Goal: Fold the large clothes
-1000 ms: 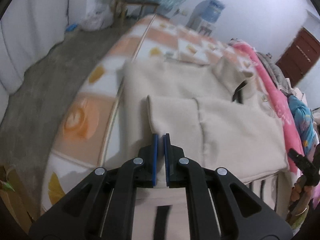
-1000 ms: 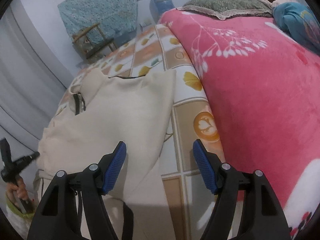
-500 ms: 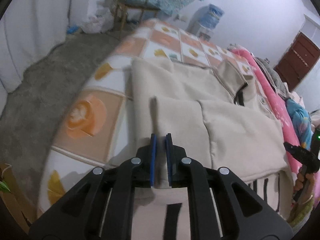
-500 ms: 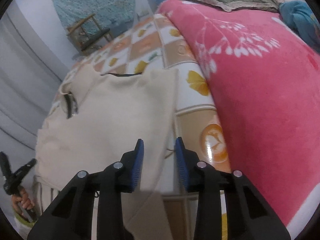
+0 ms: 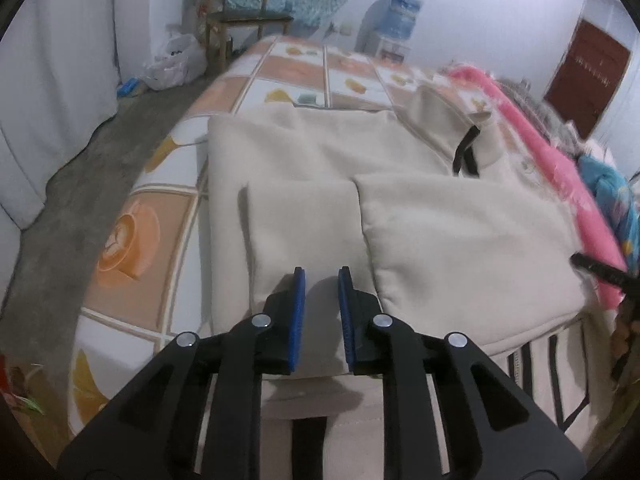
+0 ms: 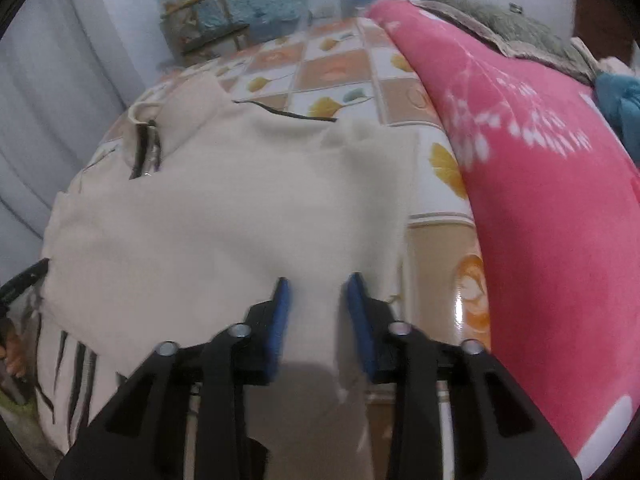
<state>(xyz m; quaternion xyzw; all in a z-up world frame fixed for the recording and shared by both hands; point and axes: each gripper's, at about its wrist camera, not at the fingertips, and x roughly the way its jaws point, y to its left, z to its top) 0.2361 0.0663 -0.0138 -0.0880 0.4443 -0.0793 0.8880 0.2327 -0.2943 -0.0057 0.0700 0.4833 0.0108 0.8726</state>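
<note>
A large cream garment [image 5: 360, 184] with black stripes lies on the bed, both sleeves folded in over its body; it also shows in the right wrist view [image 6: 240, 208]. My left gripper [image 5: 321, 280] is open a little, just above the folded left sleeve [image 5: 304, 232], holding nothing. My right gripper [image 6: 318, 286] is partly open, its jaws either side of a fold of the cream cloth at the garment's right edge; the cloth there is blurred.
The bed has an orange and white patterned sheet [image 5: 160, 216]. A pink blanket [image 6: 540, 200] lies along the right side. A wooden chair [image 5: 240, 20] and a water dispenser [image 5: 396, 20] stand beyond the bed. Grey floor [image 5: 80, 160] is on the left.
My left gripper was shut on the sleeve edge and has now opened and let it go. My right gripper closed from wide open, then widened slightly, and moved left onto the garment's edge.
</note>
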